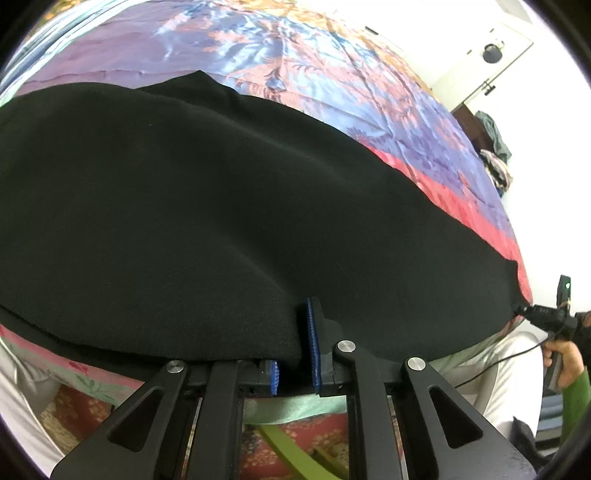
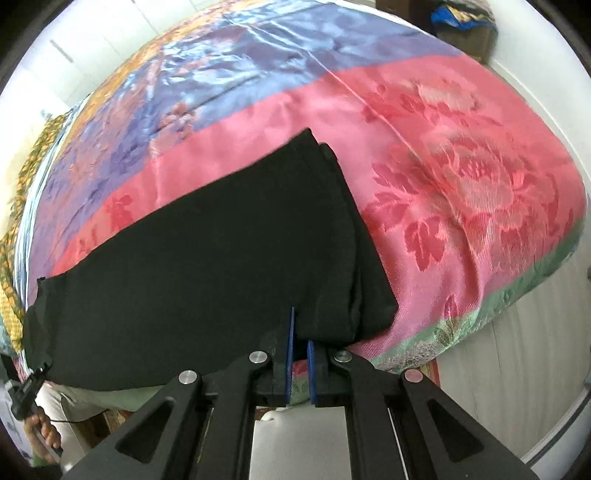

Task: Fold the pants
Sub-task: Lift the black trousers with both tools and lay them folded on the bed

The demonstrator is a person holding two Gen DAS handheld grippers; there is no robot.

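while the black pants (image 1: 177, 206) lie doubled along the bedspread's (image 2: 461, 177) near pink edge, left gripper (image 1: 295, 350) and right gripper (image 2: 298, 354) each pinch that near hem, jaws nearly closed. judged mid-fold; next: lift both ends together, carry across evenly.

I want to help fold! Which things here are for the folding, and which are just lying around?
For the folding:
- black pants
- left gripper, shut on the pants
- right gripper, shut on the pants

Just lying around:
- bedspread underneath
- clothes pile past the bed
- blue bundle in the corner
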